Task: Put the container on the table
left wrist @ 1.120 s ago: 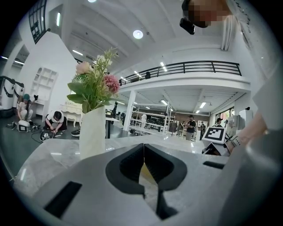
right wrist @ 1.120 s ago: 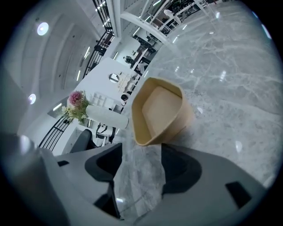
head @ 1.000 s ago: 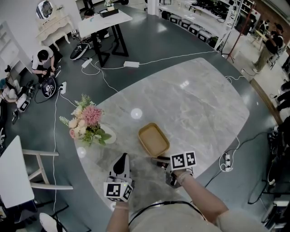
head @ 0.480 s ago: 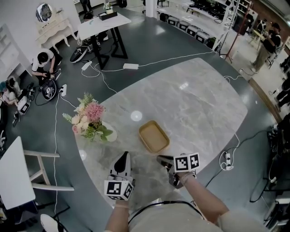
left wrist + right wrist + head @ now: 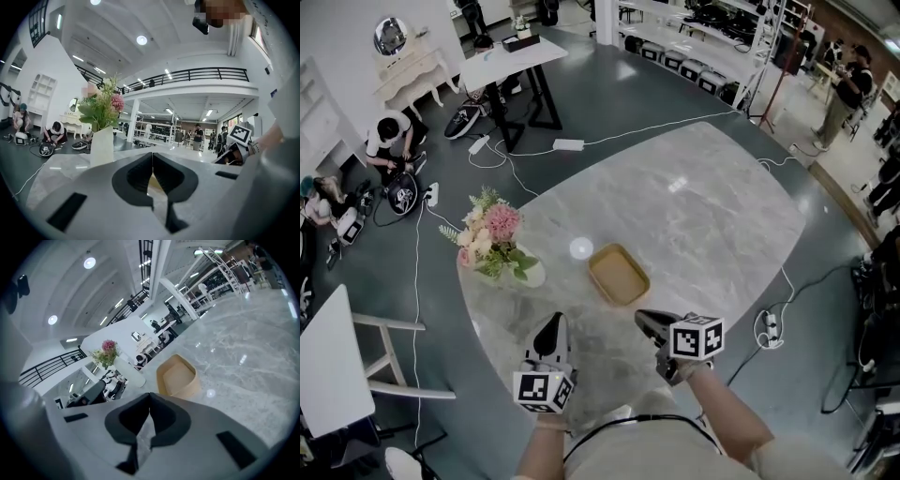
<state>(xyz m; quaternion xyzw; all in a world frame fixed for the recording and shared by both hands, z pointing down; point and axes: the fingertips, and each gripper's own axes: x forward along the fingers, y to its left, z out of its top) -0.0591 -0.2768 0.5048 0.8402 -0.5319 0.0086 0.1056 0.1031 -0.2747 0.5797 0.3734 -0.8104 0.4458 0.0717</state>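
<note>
Container [image 5: 619,275]: flat on desk [image 5: 722,197], untouched. Right gripper [image 5: 645,321]: jaws just closed, empty. Left gripper [image 5: 550,328]: jaws together, empty; withdraw both high, clearing container rim.

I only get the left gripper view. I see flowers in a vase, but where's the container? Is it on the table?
Observer: Yes. In the head view the tan container sits flat on the marble table, to the right of the vase of flowers.
Operator: Is the other gripper holding it?
Observer: No. The right gripper is clear of it, on the near side. Its jaws have just closed, with nothing between them.
Operator: Is there stuff inside it?
Observer: No. The right gripper view looks down into it, and it's empty.
</note>
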